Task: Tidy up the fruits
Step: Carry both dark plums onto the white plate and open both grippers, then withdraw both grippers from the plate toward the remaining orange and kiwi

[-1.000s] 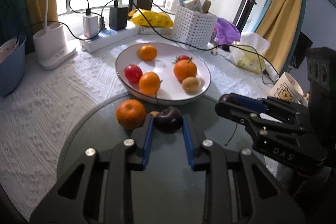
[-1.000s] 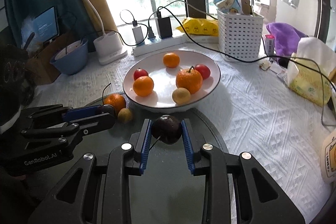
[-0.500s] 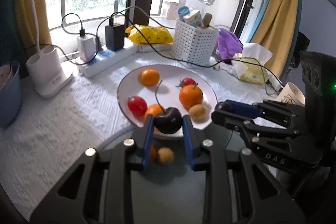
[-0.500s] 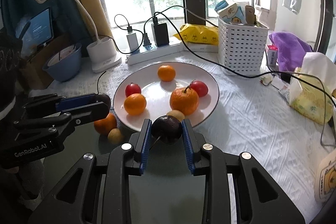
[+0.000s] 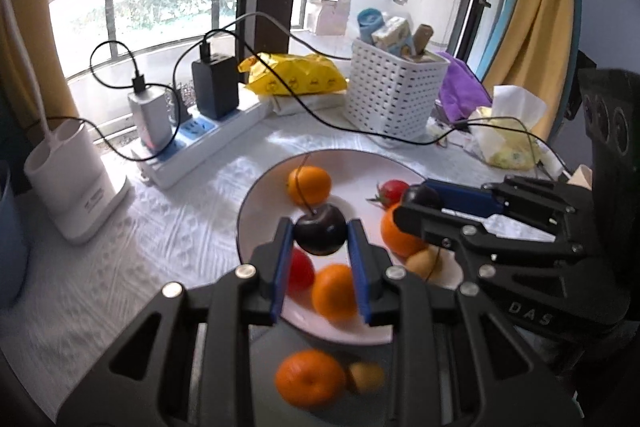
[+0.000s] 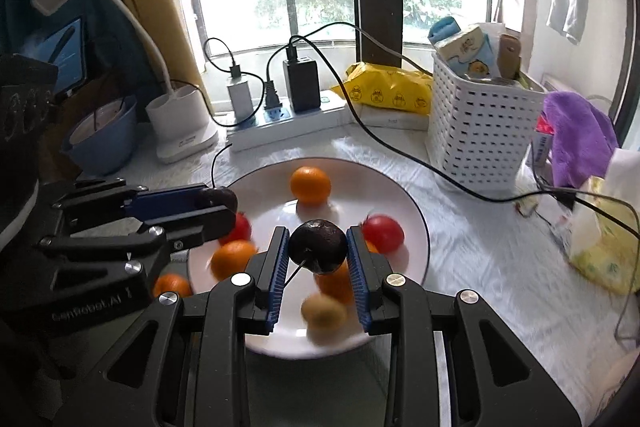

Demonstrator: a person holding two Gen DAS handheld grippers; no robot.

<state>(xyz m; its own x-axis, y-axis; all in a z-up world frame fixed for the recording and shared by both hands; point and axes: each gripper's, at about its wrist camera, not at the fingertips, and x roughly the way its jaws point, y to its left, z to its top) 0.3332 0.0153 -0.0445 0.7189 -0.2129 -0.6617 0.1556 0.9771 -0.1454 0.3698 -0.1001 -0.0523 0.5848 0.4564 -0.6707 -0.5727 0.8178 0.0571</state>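
Note:
My left gripper (image 5: 320,235) is shut on a dark cherry (image 5: 320,235) with a long stem, held above the white plate (image 5: 360,163). My right gripper (image 6: 318,247) is shut on a second dark cherry (image 6: 318,246), also above the plate (image 6: 404,195). The plate holds oranges (image 6: 310,185), red tomatoes (image 6: 382,233) and a small yellow-brown fruit (image 6: 323,311). An orange (image 5: 308,377) and a small brown fruit (image 5: 366,377) lie on the dark round mat in front of the plate. Each gripper shows in the other's view, the right one (image 5: 420,197) and the left one (image 6: 224,197).
Behind the plate stand a white power strip (image 6: 288,125) with chargers and trailing cables, a white perforated basket (image 6: 480,131), a yellow packet (image 6: 388,89) and a white lamp base (image 6: 180,131). A blue bowl (image 6: 104,135) is at the left, tissues (image 6: 604,239) at the right.
Both grippers have lifted their cherries off the dark mat and moved forward over the plate. The orange and small brown fruit stayed on the mat behind.

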